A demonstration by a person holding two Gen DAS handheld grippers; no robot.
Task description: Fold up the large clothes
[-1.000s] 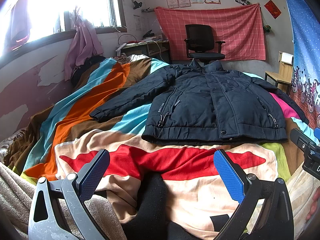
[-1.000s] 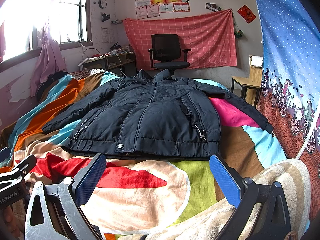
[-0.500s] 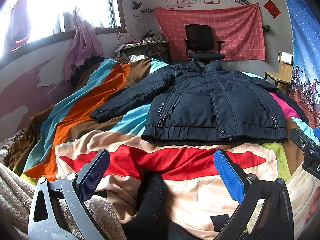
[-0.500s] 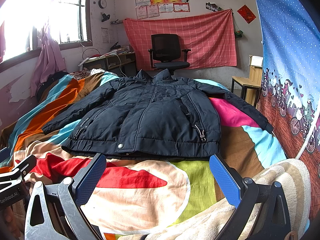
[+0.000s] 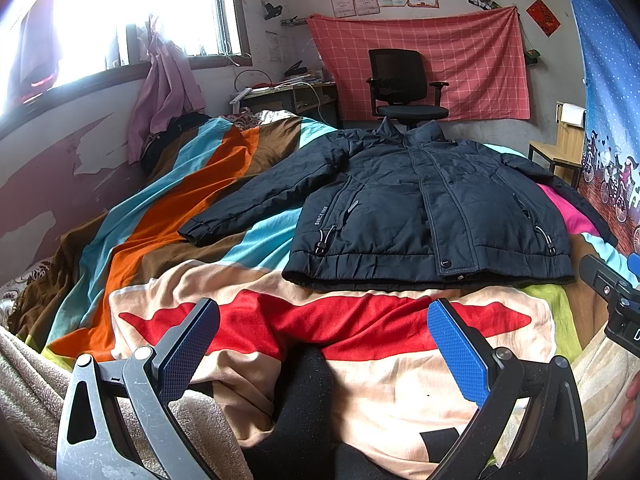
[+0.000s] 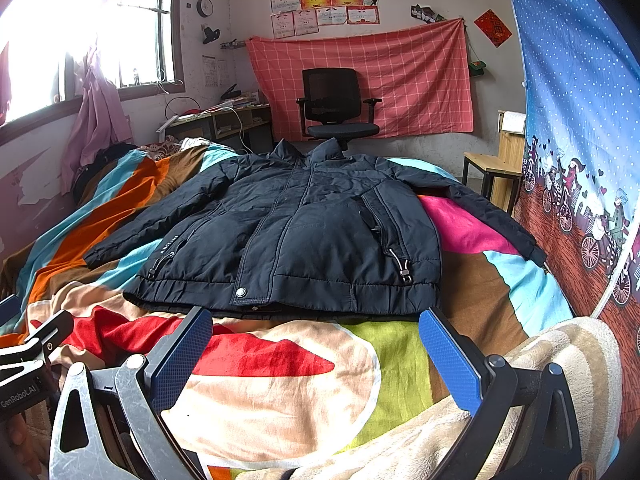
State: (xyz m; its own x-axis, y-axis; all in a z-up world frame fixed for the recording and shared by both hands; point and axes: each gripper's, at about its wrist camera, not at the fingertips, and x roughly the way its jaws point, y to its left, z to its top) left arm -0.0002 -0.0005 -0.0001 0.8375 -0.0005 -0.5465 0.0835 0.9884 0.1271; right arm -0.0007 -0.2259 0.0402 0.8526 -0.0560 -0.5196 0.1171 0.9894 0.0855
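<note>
1. You are at the start: the dark jacket (image 5: 428, 208) lies spread flat and face up on the striped blanket (image 5: 168, 216), sleeves out to both sides, no fold made yet.
2. Your left gripper (image 5: 320, 344) and right gripper (image 6: 316, 344) both gape wide and carry nothing, hovering short of the hem.
3. Next, judge which sleeve to take; the left sleeve cuff (image 5: 196, 232) sits nearest your left tool, so reach there and pinch only the cuff.
</note>
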